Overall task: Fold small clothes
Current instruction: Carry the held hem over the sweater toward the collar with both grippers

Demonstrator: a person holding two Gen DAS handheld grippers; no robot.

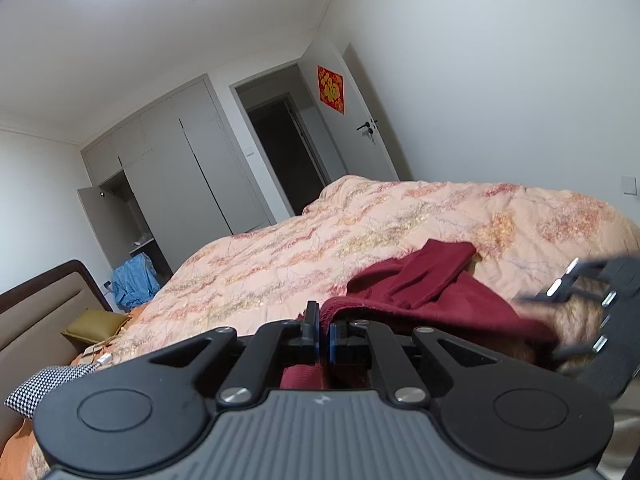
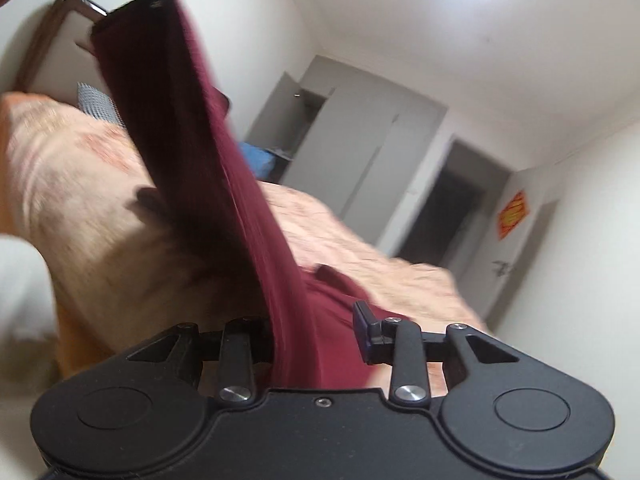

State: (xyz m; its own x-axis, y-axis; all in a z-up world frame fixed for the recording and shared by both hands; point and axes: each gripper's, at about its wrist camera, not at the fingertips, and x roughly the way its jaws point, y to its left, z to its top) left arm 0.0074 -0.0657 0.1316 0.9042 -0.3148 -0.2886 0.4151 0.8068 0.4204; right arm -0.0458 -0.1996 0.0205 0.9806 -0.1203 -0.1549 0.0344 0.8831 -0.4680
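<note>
A dark red garment [image 1: 420,284] lies bunched on the peach floral quilt [image 1: 320,248]. My left gripper [image 1: 324,336] is shut on its near edge, with red cloth pinched between the blue pads. In the right wrist view the same red garment [image 2: 208,152] stretches taut from the upper left down between the fingers of my right gripper [image 2: 316,340]. Those jaws stand wide apart with the cloth passing through the gap. The right gripper also shows at the right edge of the left wrist view [image 1: 592,304], blurred.
The bed fills the lower part of both views, with a brown headboard [image 1: 40,304] and a checked pillow [image 1: 36,392] at left. A grey wardrobe [image 1: 180,176], an open door [image 1: 360,128] and blue clothes [image 1: 134,280] stand behind.
</note>
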